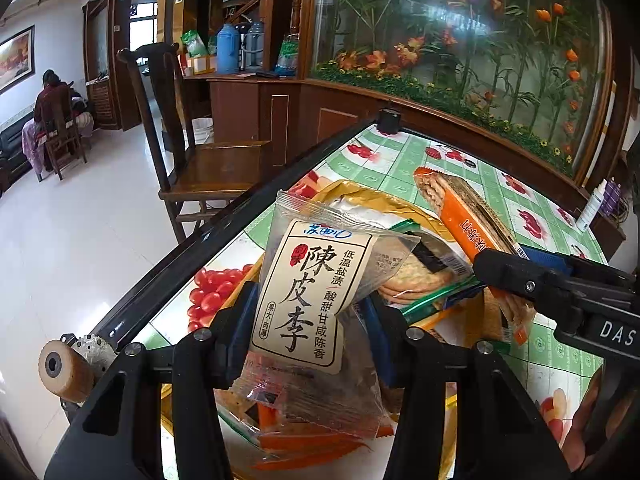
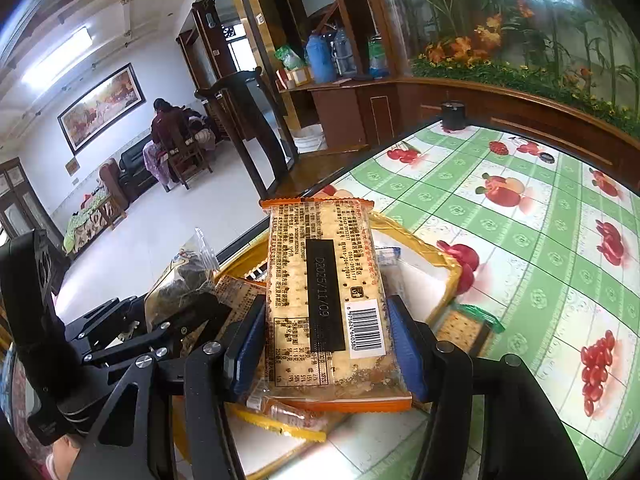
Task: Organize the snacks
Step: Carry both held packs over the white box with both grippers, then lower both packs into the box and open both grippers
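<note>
My left gripper [image 1: 308, 320] is shut on a clear plum-snack packet [image 1: 316, 280] with a cream label and black Chinese characters, held above a golden tray [image 1: 360, 196] of snacks. My right gripper [image 2: 326, 340] is shut on an orange-edged cracker pack [image 2: 324, 292], barcode side up, held over the same golden tray [image 2: 448, 264]. The right gripper [image 1: 516, 276] also shows at the right of the left wrist view, holding the cracker pack [image 1: 460, 208]. The left gripper [image 2: 168, 324] with the plum packet [image 2: 188, 276] shows at the left of the right wrist view.
The table has a green checked fruit-print cloth [image 2: 540, 240] and a dark metal edge [image 1: 240, 208]. A green-edged cracker pack [image 2: 464, 328] lies by the tray. A wooden chair [image 1: 192, 160] stands beyond the table edge. A wooden planter wall [image 1: 480, 128] borders the far side.
</note>
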`<control>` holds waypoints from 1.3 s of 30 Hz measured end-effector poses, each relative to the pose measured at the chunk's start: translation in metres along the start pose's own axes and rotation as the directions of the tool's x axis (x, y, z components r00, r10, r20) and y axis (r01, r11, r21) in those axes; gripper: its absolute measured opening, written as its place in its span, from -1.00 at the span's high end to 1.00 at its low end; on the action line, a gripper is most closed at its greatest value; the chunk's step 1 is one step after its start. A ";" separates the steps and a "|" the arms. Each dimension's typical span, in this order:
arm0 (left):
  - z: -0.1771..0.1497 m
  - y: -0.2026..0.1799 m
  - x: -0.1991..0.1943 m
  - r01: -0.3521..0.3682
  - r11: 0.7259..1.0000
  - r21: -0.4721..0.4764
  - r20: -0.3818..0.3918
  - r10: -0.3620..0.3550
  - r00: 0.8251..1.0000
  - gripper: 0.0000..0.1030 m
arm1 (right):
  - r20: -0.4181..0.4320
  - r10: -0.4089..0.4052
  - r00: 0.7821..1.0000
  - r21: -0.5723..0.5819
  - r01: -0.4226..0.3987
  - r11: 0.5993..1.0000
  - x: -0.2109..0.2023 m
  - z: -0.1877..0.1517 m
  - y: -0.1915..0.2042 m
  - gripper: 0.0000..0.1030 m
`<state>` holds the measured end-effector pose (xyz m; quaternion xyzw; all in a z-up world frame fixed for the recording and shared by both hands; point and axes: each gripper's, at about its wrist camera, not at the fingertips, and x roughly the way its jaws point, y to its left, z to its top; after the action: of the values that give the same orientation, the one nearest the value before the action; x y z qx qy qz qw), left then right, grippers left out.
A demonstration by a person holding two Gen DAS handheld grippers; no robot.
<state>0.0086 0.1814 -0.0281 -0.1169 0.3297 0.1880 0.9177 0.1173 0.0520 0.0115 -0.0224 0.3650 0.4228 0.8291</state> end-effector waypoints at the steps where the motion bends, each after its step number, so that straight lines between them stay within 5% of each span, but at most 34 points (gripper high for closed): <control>1: 0.000 0.003 0.000 0.000 1.000 -0.002 -0.001 0.000 1.000 0.05 | -0.004 0.000 1.000 -0.001 0.000 1.000 0.003 0.001 0.002 -0.15; 39: 0.010 -0.010 0.032 -0.048 0.996 0.079 -0.086 0.055 0.995 0.04 | -0.115 -0.096 0.989 -0.095 0.086 0.992 0.091 0.039 0.015 -0.15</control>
<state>0.0410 0.1848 -0.0399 -0.0810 0.3800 0.1935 0.9009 0.1635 0.1376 -0.0127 -0.1016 0.3930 0.3985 0.8225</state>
